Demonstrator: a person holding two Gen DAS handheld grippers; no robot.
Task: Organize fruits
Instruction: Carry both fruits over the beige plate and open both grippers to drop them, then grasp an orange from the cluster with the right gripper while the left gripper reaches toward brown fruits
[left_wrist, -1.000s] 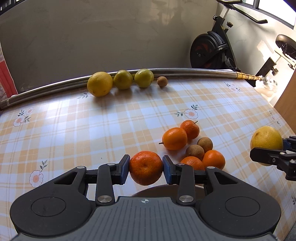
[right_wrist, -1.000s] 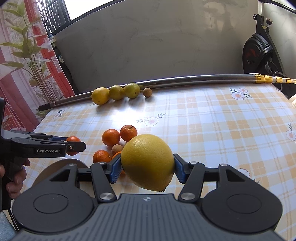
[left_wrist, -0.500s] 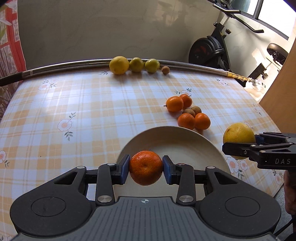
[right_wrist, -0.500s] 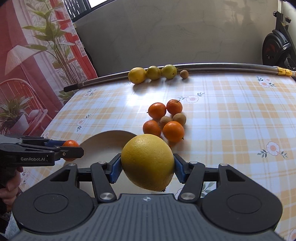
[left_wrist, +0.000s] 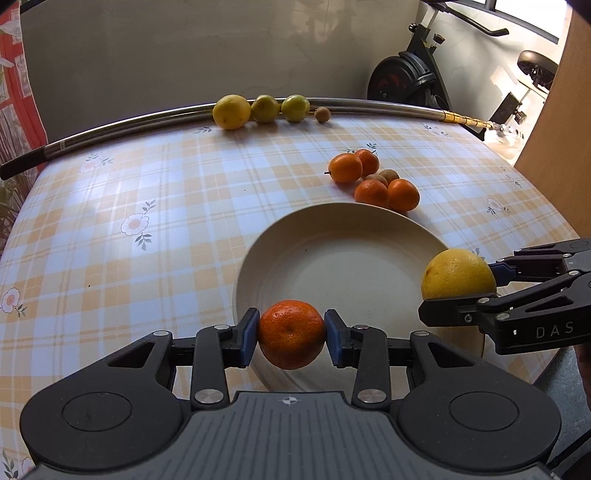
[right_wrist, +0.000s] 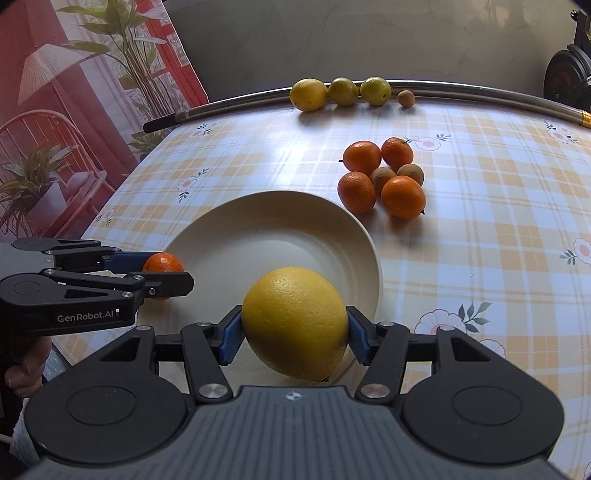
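Jaws of left gripper (left_wrist: 291, 334) clenched on tangerine (left_wrist: 291, 334), right gripper (right_wrist: 294, 325) on lemon (right_wrist: 294, 325), both over plate (left_wrist: 332, 221) rim.

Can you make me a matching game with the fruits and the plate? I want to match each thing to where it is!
Things:
1. tangerine
2. big yellow citrus
3. plate
4. small brown fruit

Places:
A. bare, on the checked tablecloth
B. held in the right hand-held gripper
C. at the far edge by the metal pole
D. held in the left hand-held gripper

Pairs: 1-D, 2-B, 3-A, 4-C
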